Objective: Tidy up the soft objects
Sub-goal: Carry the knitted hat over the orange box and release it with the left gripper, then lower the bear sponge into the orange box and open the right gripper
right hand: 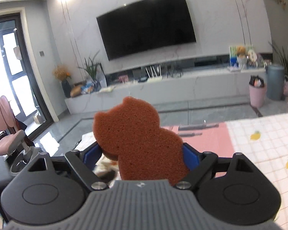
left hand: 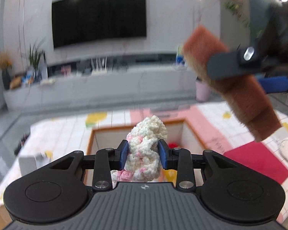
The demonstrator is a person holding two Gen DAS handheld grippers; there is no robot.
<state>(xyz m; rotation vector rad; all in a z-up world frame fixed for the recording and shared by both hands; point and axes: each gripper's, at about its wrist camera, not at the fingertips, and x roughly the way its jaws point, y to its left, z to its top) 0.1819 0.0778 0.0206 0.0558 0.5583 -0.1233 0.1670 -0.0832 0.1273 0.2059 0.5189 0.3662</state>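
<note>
we hold something soft in each tool. the left tool (left hand: 143,154) has its blue pads closed partway onto a cream and pink crocheted bundle (left hand: 146,151), which bulges above and below the pads and hangs over the desk (left hand: 63,136) with its checked, fruit-printed cloth. straight ahead of that tool and just below its line sits the open wooden-rimmed box (left hand: 103,134), with something red showing in its far corner; we judge this to be where the soft things go. the right tool (right hand: 142,155) stands wide, its pads pressing the two sides of an orange-brown sponge (right hand: 130,134) cut like a small animal, head upward in the right wrist view. from the left wrist view the same sponge (left hand: 232,88) is seen edge-on, high and to the right of the box, its long axis slanting down toward the right. the relation that matters is this: the bundle is already lined up with the box opening and near it, while the sponge is higher and off to the box's right side. we think the left hand is better placed to drop first; the right would need to come across and lower. a red mat (left hand: 259,163) lies on the desk to the right of the box.
</note>
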